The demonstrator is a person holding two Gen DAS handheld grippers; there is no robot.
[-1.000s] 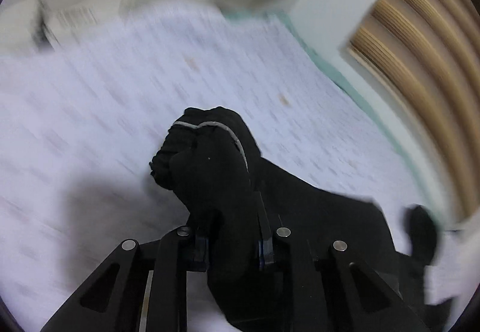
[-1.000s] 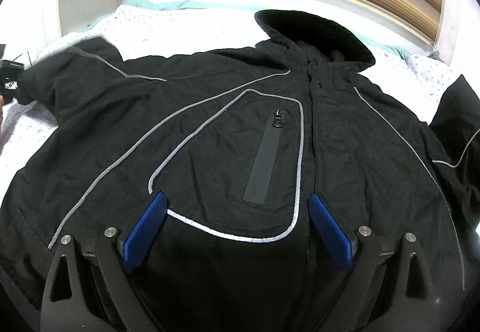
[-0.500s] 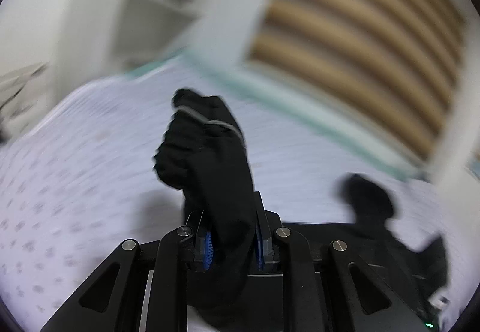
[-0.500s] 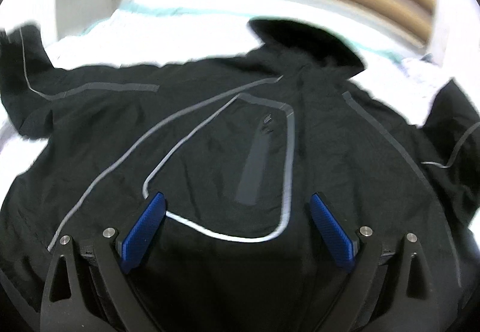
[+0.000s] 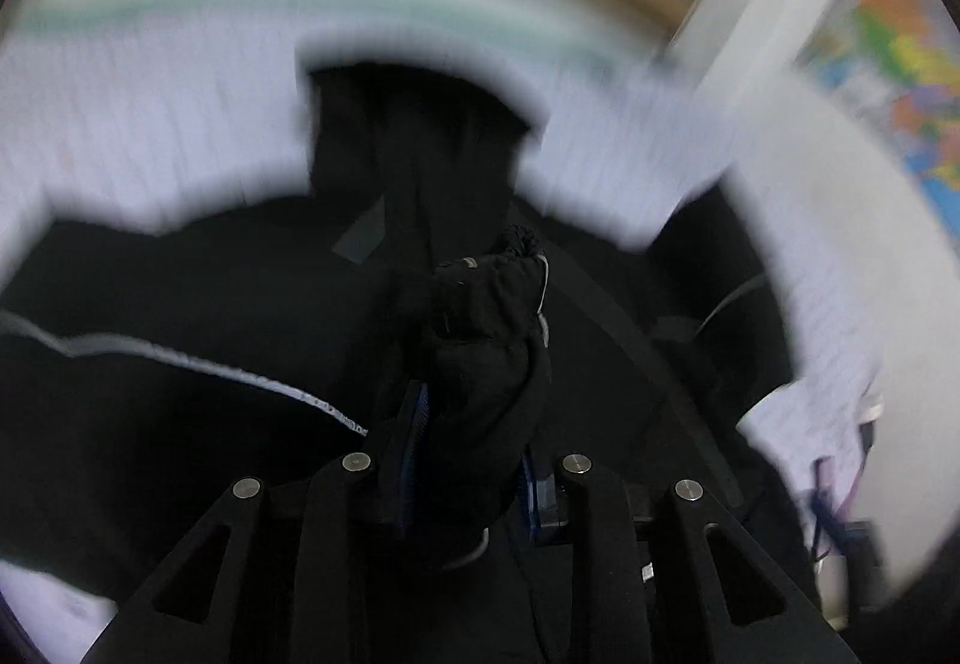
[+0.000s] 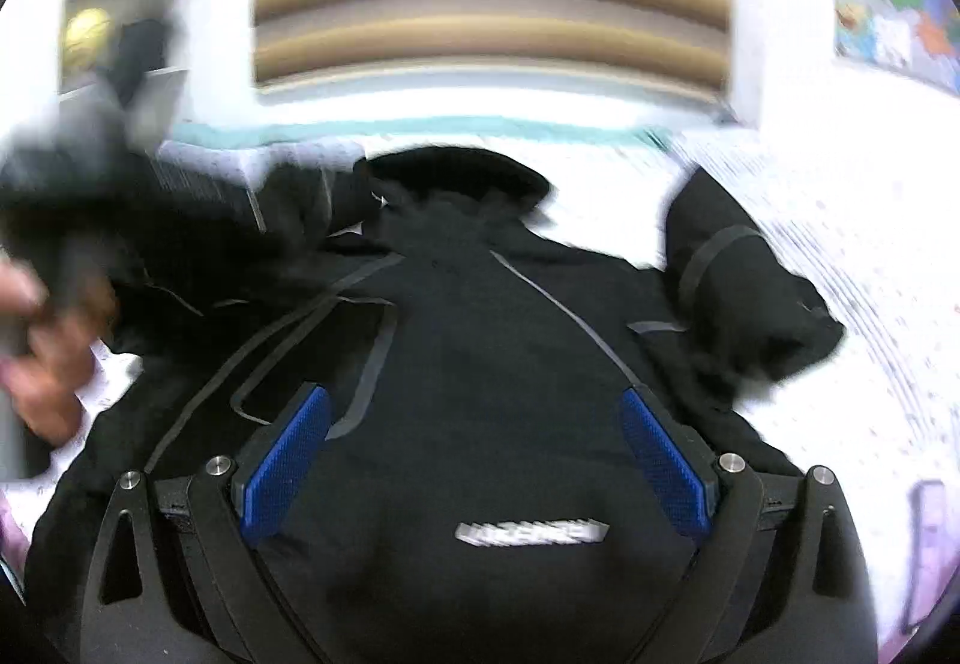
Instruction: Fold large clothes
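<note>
One black jacket [image 6: 498,364] lies lengthwise, hood [image 6: 456,172] pointing away.

Matt black cloth jacket [image 6: 510,364], textured blue fingers [image 6: 285,463]

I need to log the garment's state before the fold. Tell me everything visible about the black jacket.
The black jacket is a hooded, matte woven coat with thin grey reflective piping and a pale printed logo. It lies spread on the white patterned bedsheet, hood toward the headboard. The left claw is shut on its bunched sleeve cuff, held above the body. The right claw hovers open over it.
</note>
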